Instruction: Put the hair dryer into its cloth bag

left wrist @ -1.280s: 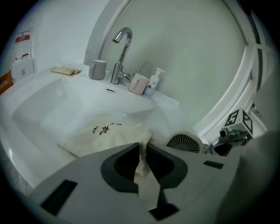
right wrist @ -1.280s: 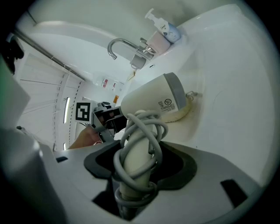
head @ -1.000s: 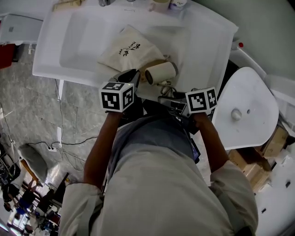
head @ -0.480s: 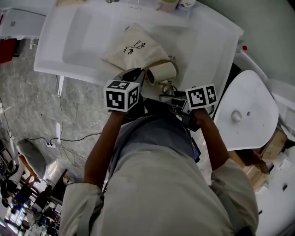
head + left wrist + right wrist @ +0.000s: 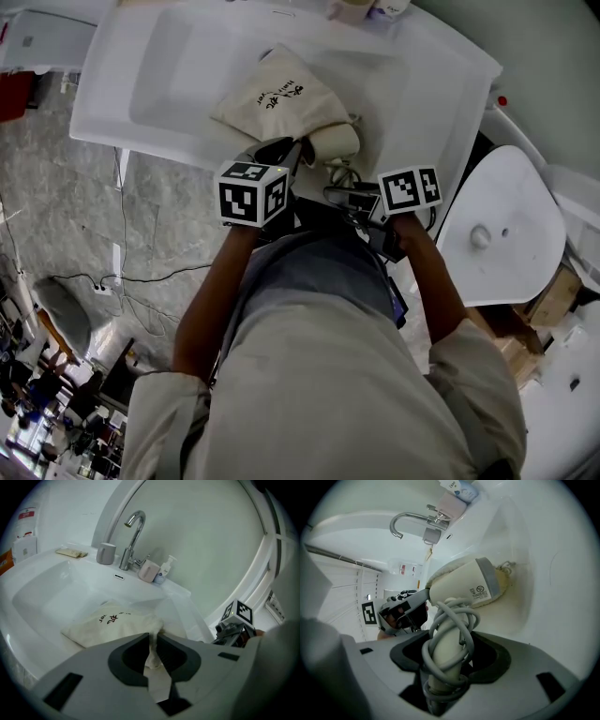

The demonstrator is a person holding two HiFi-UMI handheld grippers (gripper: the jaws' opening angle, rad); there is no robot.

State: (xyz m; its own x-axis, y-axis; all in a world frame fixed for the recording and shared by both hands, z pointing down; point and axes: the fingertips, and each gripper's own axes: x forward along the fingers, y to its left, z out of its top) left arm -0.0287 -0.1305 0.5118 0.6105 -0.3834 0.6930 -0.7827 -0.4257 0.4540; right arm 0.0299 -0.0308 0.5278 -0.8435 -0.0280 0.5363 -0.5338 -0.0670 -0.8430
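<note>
A cream cloth bag (image 5: pixel 279 99) with dark print lies on the front rim of the white sink (image 5: pixel 150 70). My left gripper (image 5: pixel 284 156) is shut on the edge of the bag's mouth (image 5: pixel 151 654) and holds it up. The cream hair dryer (image 5: pixel 465 590) points into that mouth, and cloth covers its nose (image 5: pixel 334 141). Grey cord is wound round its handle (image 5: pixel 444 654). My right gripper (image 5: pixel 447 644) is shut on the handle, just right of the left one (image 5: pixel 401 606). In the head view the right gripper (image 5: pixel 345 195) sits below the bag.
A chrome faucet (image 5: pixel 132 536), two cups (image 5: pixel 106 553) and a pump bottle (image 5: pixel 164 570) stand at the back of the sink. A white toilet lid (image 5: pixel 502 220) is to the right. Cables (image 5: pixel 122 281) trail over the marble floor at left.
The dryer's barrel has slid further into the bag's mouth: its open end showed before and is now under cloth. The right gripper moved a little toward the bag. The left gripper kept its hold.
</note>
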